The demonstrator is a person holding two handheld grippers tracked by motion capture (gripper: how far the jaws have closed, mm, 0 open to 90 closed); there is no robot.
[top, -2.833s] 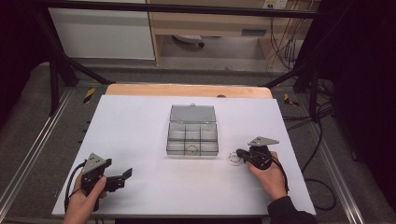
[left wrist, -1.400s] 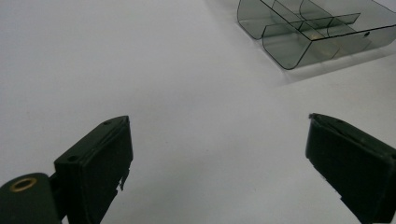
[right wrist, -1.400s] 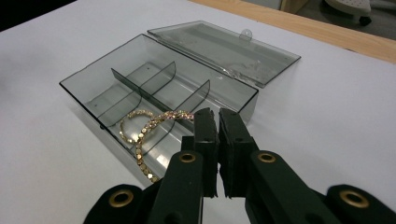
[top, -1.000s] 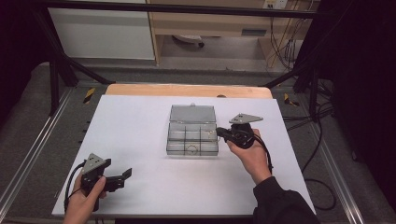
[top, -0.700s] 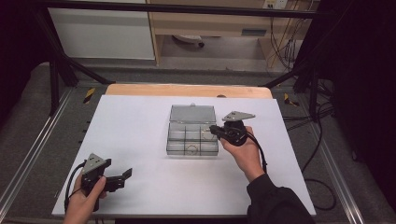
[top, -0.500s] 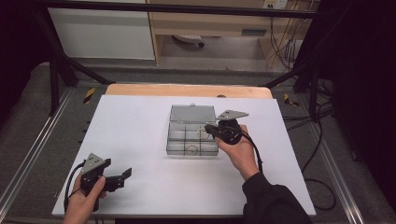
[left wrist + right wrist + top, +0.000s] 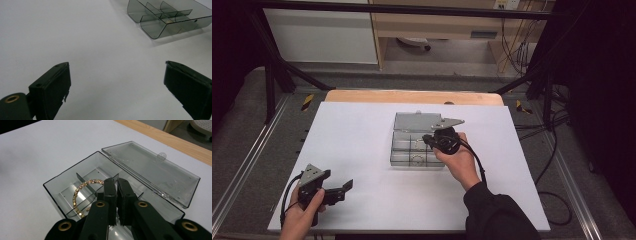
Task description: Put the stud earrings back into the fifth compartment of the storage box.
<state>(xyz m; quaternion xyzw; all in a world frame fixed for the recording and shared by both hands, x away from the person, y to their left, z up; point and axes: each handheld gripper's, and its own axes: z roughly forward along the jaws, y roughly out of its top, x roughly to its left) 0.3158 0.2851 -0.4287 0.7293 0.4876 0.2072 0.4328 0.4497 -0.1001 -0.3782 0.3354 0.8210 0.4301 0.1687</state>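
A smoky clear plastic box (image 7: 398, 150) with dividers stands open at the table's middle, its lid (image 7: 412, 121) laid back on the far side. A gold bracelet (image 7: 416, 159) lies in a front compartment. My right gripper (image 7: 427, 139) hovers over the box from the right, shut. In the right gripper view its jaws (image 7: 117, 180) stand pressed together just above a divider, beside the bracelet (image 7: 76, 195); I cannot tell whether something thin is pinched between them. My left gripper (image 7: 337, 182) rests open at the near left corner. In the left gripper view its jaws (image 7: 117, 65) are wide apart with bare table between them.
White table cover (image 7: 362, 130) spreads around the box, with a wooden strip (image 7: 412, 96) along the far edge. Metal rails and black frame legs flank the table. The box (image 7: 155, 27) lies far ahead of the left gripper.
My right gripper has moved left and away from me, from the table's right side to over the box. A small pale ring that lay by it is gone from the table. The left gripper stayed put.
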